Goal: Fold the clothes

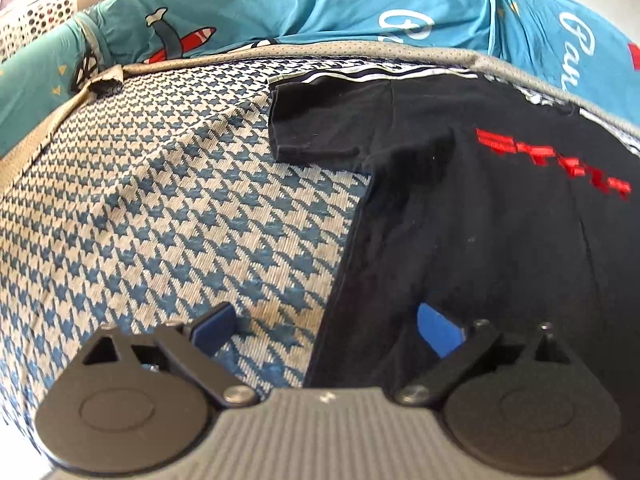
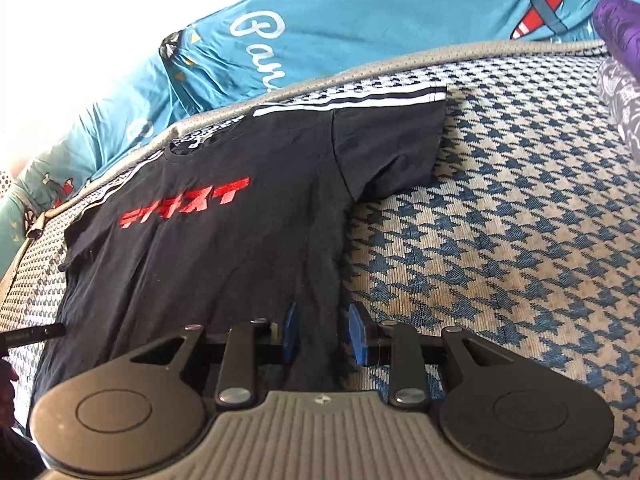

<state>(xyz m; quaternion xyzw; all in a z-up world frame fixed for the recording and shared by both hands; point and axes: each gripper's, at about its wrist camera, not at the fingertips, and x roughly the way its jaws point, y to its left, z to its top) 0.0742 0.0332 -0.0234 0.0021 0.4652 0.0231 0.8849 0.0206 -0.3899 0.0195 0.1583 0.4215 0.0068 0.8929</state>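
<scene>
Black plastic linkages and blue pads frame both wrist views. The left gripper [image 1: 324, 330] stands spread wide, one pad over the houndstooth mat [image 1: 160, 208], the other over the shirt's side edge, pinching nothing. The right gripper [image 2: 322, 334] is parted only narrowly; the shirt's opposite side edge lies between its pads, and no pad visibly presses the cloth.

The black T-shirt [image 2: 208, 248] lies flat and face up on the mat, red lettering [image 2: 184, 202] showing, both sleeves [image 2: 390, 148] spread outward, collar toward the mat's far edge. A striped garment [image 2: 360, 100] shows partly beneath it at that edge. Beyond the mat's grey border lies a teal printed sheet [image 2: 320, 28].

Judgement: spreading is complete; no fold is made. Sleeve folds and body folds all remain.
</scene>
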